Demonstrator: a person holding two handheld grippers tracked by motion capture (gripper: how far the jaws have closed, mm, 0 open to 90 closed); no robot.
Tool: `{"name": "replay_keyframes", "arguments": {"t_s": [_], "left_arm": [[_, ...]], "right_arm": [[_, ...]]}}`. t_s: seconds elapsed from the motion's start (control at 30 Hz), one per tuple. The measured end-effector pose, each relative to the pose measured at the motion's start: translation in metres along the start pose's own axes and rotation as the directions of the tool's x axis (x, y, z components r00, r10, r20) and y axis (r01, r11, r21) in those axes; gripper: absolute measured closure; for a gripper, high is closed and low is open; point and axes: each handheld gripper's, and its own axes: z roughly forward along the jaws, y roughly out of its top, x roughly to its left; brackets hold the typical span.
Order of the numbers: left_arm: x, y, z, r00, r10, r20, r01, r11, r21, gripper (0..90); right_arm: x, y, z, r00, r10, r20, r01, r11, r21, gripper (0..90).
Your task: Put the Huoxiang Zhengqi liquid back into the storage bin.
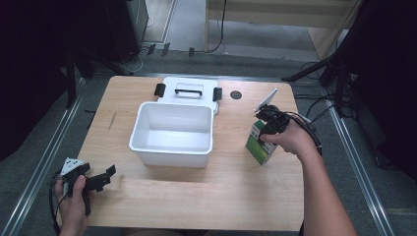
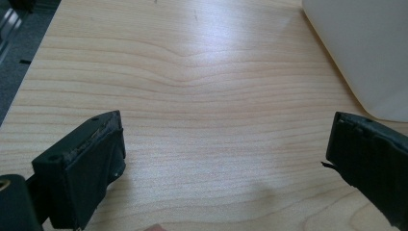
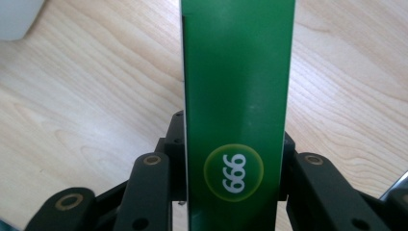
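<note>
Green box (image 3: 238, 110) right up against the lens in the right gripper view, a yellow-ringed "999" badge on its face, and both black jaws are pressed flat on its two sides: the right gripper (image 3: 235, 159) is clamped on the box. From the high view that box (image 1: 259, 142) stands on the table (image 1: 196, 196) at about 3 o'clock, with the right gripper (image 1: 270, 125) coming onto it from above and the hand wrapped round behind.

Over at 8 o'clock, the left gripper (image 1: 101, 179) sits low near the table's near edge, held in the left hand (image 1: 74, 196). Its own view shows the jaws wide apart, bare wood between them, nothing gripped.

Dead centre sits the white bin (image 1: 172, 130), open-topped, well apart from the box. Its lid (image 1: 189, 91) lies flat at 12 o'clock, touching the bin's far rim, handle up.
</note>
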Motion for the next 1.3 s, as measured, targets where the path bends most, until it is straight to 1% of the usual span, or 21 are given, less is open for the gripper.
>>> {"name": "replay_keyframes", "arguments": {"t_s": [0.1,0.17,0.37,0.53,0.57,0.6,0.67,0.7,0.73,0.77,0.8,0.87,0.9,0.93,0.97,1.07,1.1,1.17,1.23,1.27,1.3], "left_arm": [[0.000,0.000,0.000,1.0000,0.000,-0.001,0.000,1.0000,0.000,1.0],[0.000,0.000,0.000,1.0000,0.000,-0.001,0.000,1.0000,0.000,1.0],[0.000,0.000,0.000,1.0000,0.000,-0.002,0.000,1.0000,0.000,1.0],[0.000,0.000,0.000,1.0000,0.001,-0.001,-0.001,1.0000,0.001,1.0],[0.000,0.000,0.000,1.0000,0.001,-0.001,-0.001,1.0000,0.000,1.0],[0.000,0.000,0.000,1.0000,0.001,-0.001,-0.001,1.0000,0.000,1.0],[0.000,0.000,0.000,1.0000,0.000,0.001,0.000,1.0000,0.001,1.0],[0.000,0.000,0.000,1.0000,-0.001,0.003,0.001,1.0000,0.000,1.0],[0.000,0.000,0.000,1.0000,-0.002,0.002,0.002,1.0000,-0.001,1.0],[0.000,0.000,0.000,1.0000,-0.002,0.002,0.002,1.0000,-0.001,1.0],[0.000,0.000,0.000,1.0000,-0.002,0.003,0.002,1.0000,-0.001,1.0],[0.000,0.000,0.000,1.0000,-0.004,0.003,0.004,1.0000,-0.004,1.0],[0.000,0.000,0.000,1.0000,-0.004,0.003,0.004,1.0000,-0.004,1.0],[0.000,0.000,0.000,1.0000,-0.004,0.003,0.004,1.0000,-0.003,1.0],[0.000,0.000,0.000,1.0000,-0.004,0.003,0.004,1.0000,-0.003,1.0],[0.000,0.000,0.000,1.0000,-0.003,0.003,0.003,1.0000,0.000,1.0],[0.000,0.000,0.000,1.0000,-0.003,0.003,0.003,1.0000,0.000,1.0],[0.000,0.000,0.000,1.0000,-0.002,0.004,0.002,1.0000,0.002,1.0],[0.000,0.000,0.000,1.0000,-0.002,0.003,0.002,1.0000,0.001,1.0],[0.000,0.000,0.000,1.0000,-0.002,0.002,0.002,1.0000,0.000,1.0],[0.000,0.000,0.000,1.0000,-0.003,0.003,0.003,1.0000,0.001,1.0]], "right_arm": [[0.002,-0.001,-0.001,0.9994,-0.031,-0.013,0.031,1.000,0.007,65.5],[0.007,-0.002,-0.003,0.9968,-0.079,-0.007,0.079,0.997,0.013,65.7],[0.013,-0.001,-0.012,0.9917,-0.128,0.002,0.128,0.992,-0.013,65.7],[0.023,0.001,-0.023,0.9782,-0.208,0.001,0.208,0.977,-0.041,65.7],[0.029,0.002,-0.027,0.9675,-0.253,0.013,0.253,0.966,-0.049,65.7],[0.029,0.002,-0.027,0.9675,-0.253,0.013,0.253,0.966,-0.049,65.7],[0.033,0.003,-0.030,0.9591,-0.282,0.026,0.283,0.957,-0.062,65.8],[0.036,0.004,-0.033,0.9492,-0.312,0.037,0.314,0.947,-0.071,65.8],[0.039,0.005,-0.037,0.9311,-0.361,0.052,0.364,0.927,-0.089,65.8],[0.039,0.005,-0.037,0.9311,-0.361,0.052,0.364,0.927,-0.089,65.8],[0.040,0.006,-0.039,0.9217,-0.385,0.051,0.388,0.917,-0.095,65.7],[0.041,0.008,-0.044,0.9133,-0.405,0.047,0.407,0.907,-0.104,65.7],[0.043,0.009,-0.048,0.8985,-0.435,0.059,0.439,0.892,-0.107,65.7],[0.044,0.009,-0.050,0.8935,-0.444,0.064,0.449,0.887,-0.108,65.7],[0.044,0.009,-0.050,0.8935,-0.444,0.064,0.449,0.887,-0.108,65.7],[0.048,0.011,-0.064,0.8647,-0.496,0.077,0.502,0.855,-0.127,65.6],[0.048,0.011,-0.064,0.8647,-0.496,0.077,0.502,0.855,-0.127,65.6],[0.051,0.014,-0.074,0.8503,-0.520,0.082,0.526,0.840,-0.134,65.6],[0.052,0.015,-0.076,0.8460,-0.527,0.083,0.533,0.835,-0.133,65.7],[0.056,0.018,-0.083,0.8341,-0.545,0.088,0.552,0.824,-0.132,65.7],[0.057,0.020,-0.086,0.8273,-0.555,0.088,0.562,0.816,-0.134,65.7]]}}
